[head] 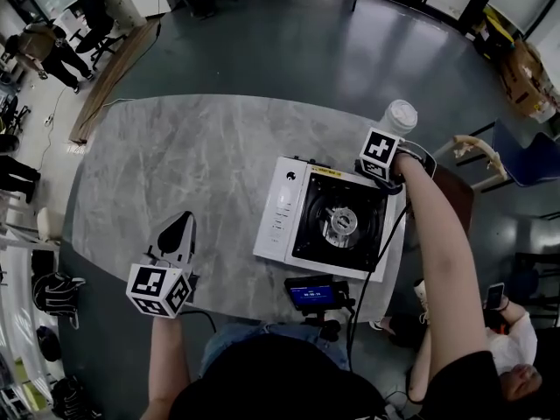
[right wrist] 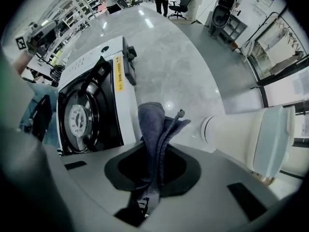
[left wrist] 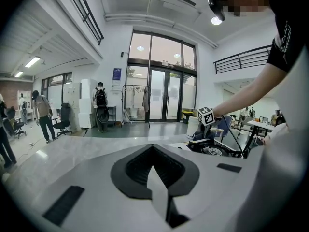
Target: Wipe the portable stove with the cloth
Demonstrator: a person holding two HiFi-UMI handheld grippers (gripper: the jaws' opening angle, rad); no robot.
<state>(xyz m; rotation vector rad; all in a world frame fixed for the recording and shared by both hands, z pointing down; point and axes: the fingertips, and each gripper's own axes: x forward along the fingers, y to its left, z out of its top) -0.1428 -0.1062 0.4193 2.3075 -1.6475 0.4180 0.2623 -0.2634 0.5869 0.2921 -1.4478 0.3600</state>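
Fingers of right gripper (right wrist: pixel 150 187) clamped on cloth (right wrist: pixel 153 129) at stove (head: pixel 282 206) far right corner; left gripper (left wrist: pixel 157 187) fingers closed, empty, above surface (head: pixel 192 147), well apart from stove.

Left tongs (left wrist: pixel 154 170) pressed together, empty, grey table (left wrist: pixel 72 153) beyond, portable stove (left wrist: pixel 212 149) at right

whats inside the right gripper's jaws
A bunched grey-blue cloth, clamped by the right gripper, sticking out over the portable stove's white edge. The cloth hides the spot beneath it, so contact with the stove can't be confirmed.
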